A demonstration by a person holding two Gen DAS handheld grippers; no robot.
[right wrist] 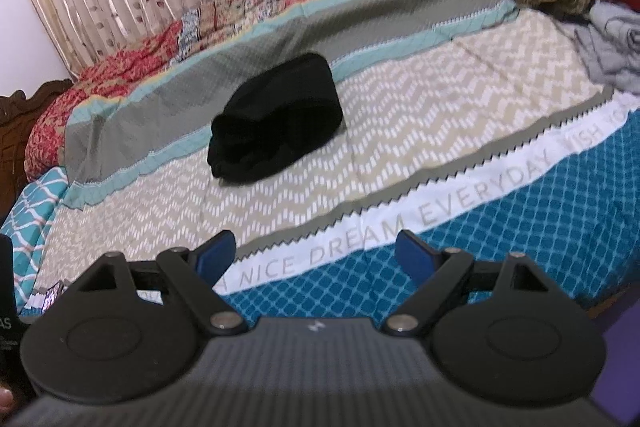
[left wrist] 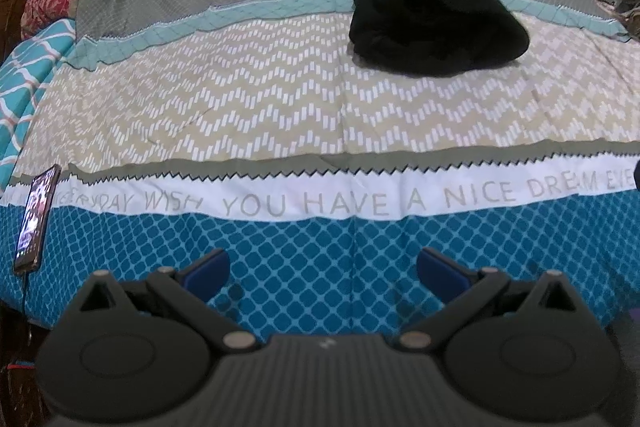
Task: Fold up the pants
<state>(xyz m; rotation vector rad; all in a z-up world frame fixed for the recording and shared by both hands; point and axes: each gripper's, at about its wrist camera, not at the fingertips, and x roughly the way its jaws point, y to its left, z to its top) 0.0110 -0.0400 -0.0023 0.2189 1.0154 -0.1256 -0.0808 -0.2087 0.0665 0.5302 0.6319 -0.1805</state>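
Sitting in a soft, lumpy black bundle, the pants point(left wrist: 438, 19) rest mid-bedspread point(left wrist: 280, 115) — beyond its white "YOU HAVE A NICE DREAM" strip. Left gripper point(left wrist: 323, 269) and right gripper point(right wrist: 316, 253) gape wide, empty.

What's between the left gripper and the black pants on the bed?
Only bedspread: the left wrist view shows blue lattice, a white lettered band and beige zigzag between the open left gripper and the black pants. Nothing else lies there.
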